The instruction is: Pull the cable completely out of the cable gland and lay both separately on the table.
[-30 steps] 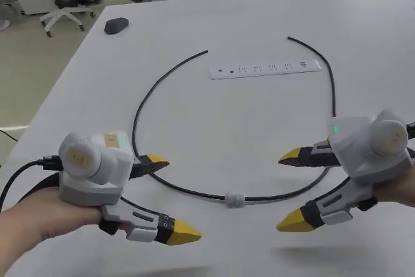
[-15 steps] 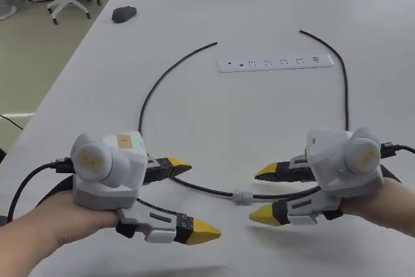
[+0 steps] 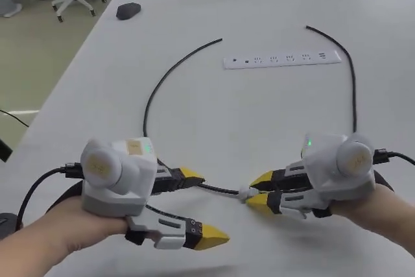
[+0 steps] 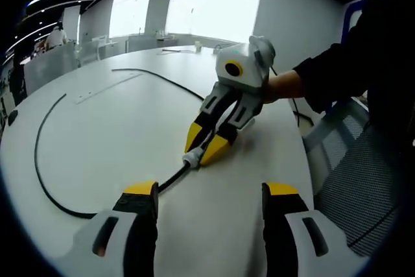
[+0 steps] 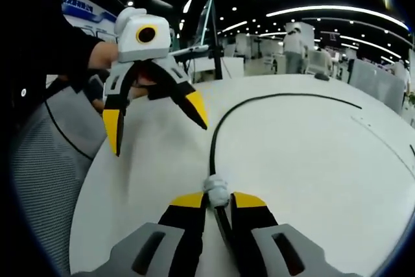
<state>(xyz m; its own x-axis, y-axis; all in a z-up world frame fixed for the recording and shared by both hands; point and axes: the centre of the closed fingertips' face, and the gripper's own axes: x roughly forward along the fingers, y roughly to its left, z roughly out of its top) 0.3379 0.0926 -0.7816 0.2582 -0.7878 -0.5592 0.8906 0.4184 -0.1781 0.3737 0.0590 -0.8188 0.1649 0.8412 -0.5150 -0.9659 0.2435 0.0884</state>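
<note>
Right gripper [image 3: 255,191] closed at the cable gland [image 3: 244,192]; left gripper [image 3: 209,207] spread.

Head view: black cable [image 3: 162,85] lies in a wide arc on the white table [image 3: 259,115], both free ends pointing toward the far side, near a white power strip [image 3: 282,59]. The small white gland sits on the near stretch of the arc, still threaded on the cable. Right gripper's 2 jaws are pressed in on the cable, with the gland at their yellow tips; the right gripper view shows the cable running back between them. Left gripper's 2 jaws stand wide apart, holding nothing, the cable passing close by 1 tip. Dark mouse [image 3: 128,10] at the far left table edge.
</note>
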